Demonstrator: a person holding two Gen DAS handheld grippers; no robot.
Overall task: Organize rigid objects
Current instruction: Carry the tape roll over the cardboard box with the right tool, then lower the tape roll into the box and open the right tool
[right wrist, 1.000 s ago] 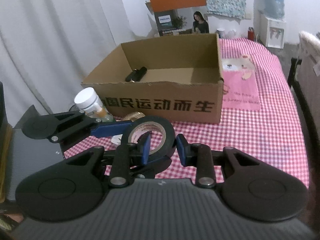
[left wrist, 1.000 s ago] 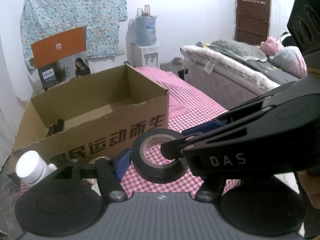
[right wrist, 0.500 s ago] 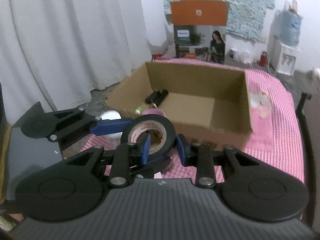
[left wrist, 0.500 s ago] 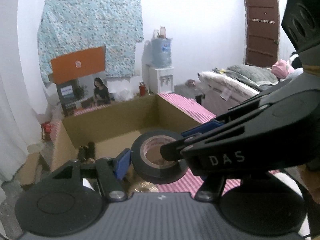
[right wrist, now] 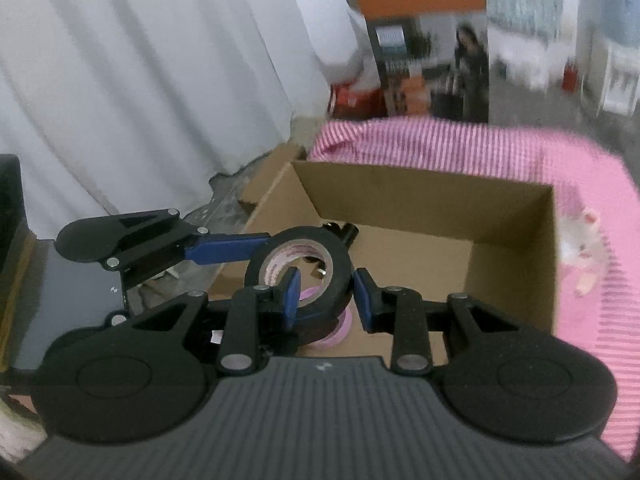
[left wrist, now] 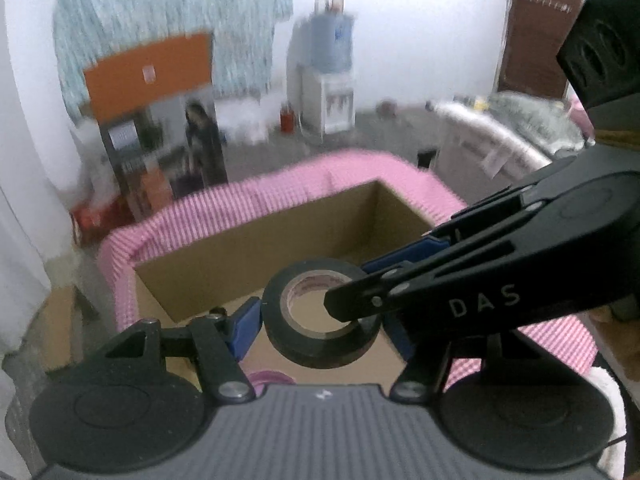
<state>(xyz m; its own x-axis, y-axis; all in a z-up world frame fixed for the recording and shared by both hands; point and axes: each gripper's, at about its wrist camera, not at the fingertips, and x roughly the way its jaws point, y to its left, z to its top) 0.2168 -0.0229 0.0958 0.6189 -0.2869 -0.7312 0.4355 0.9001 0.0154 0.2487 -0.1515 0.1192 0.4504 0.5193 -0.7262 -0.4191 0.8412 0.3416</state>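
the tape roll (right wrist: 298,270) hangs above the open cardboard box (right wrist: 420,196), near its left wall. both grippers pinch it: the right gripper (right wrist: 326,294) with one finger through the core, the left gripper (left wrist: 320,320) across the roll's outside. for a clean drop, both should lower it further inside, clear of the pink roll (right wrist: 334,330) beneath, then spread together. both tools tilt downward over the box.

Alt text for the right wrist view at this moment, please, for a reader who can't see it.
A roll of black tape is held above an open cardboard box by both grippers: the right gripper pinches its ring wall, one finger through the hole, while the left gripper reaches in from the left. A pink roll lies in the box on a pink checked tablecloth.
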